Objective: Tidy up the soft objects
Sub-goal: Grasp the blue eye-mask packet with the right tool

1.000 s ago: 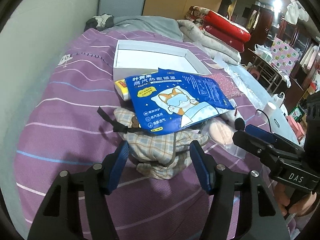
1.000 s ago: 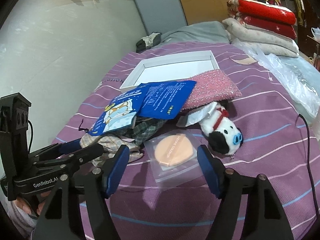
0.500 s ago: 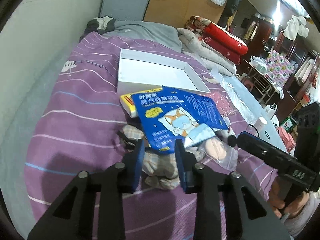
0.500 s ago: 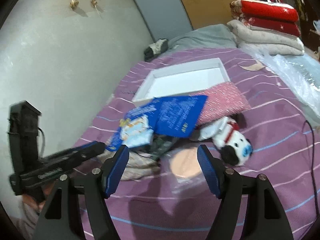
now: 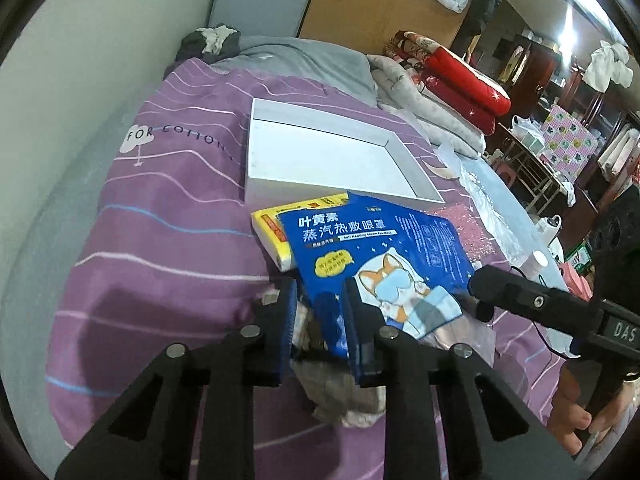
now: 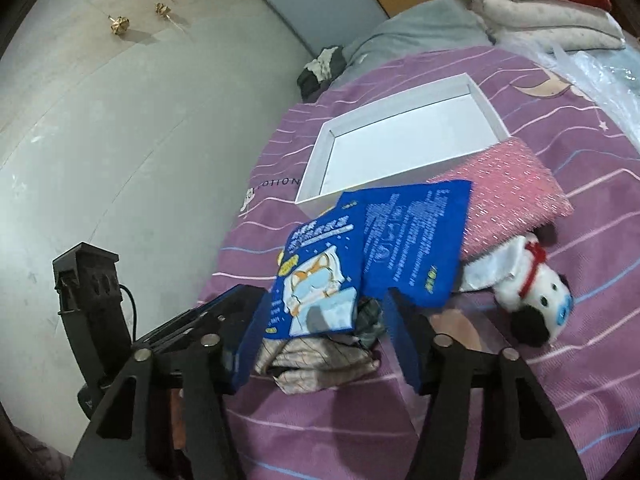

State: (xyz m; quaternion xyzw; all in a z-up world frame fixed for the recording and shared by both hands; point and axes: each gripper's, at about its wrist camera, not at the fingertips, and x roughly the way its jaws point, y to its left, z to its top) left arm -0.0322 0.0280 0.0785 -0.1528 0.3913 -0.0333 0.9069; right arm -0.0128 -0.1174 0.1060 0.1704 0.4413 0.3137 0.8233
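- On the purple striped bedspread (image 5: 152,240), left wrist view: left gripper (image 5: 320,328) has its jaws closing on the near corner of the blue eye-mask packet (image 5: 372,248); the pads look pressed on the packet and perhaps on the checked cloth (image 5: 344,396) bunched beneath, though real clamping is uncertain
- Packet lies across the pile, over a yellow box (image 5: 272,228), just in front of the white tray (image 5: 320,156), which holds nothing; right gripper enters from the right edge, a hand (image 5: 572,428) on its handle

- Right wrist view: right gripper (image 6: 320,340) has its jaws closing with the packet's lower edge and the checked cloth (image 6: 316,360) between them; pads stand apart from both, nothing gripped
- Pink glittery pouch (image 6: 516,192) touches the tray's near wall (image 6: 400,176); plush cow (image 6: 532,300) sits partly under the pouch; a round puff in a clear bag (image 6: 460,324) is mostly hidden

- Handling, judged: packet is light, thin, glossy, likely slippery; pinch well in from the edge, not the very corner; cloth is limp and will drag its neighbours; plush compressible, take by the body
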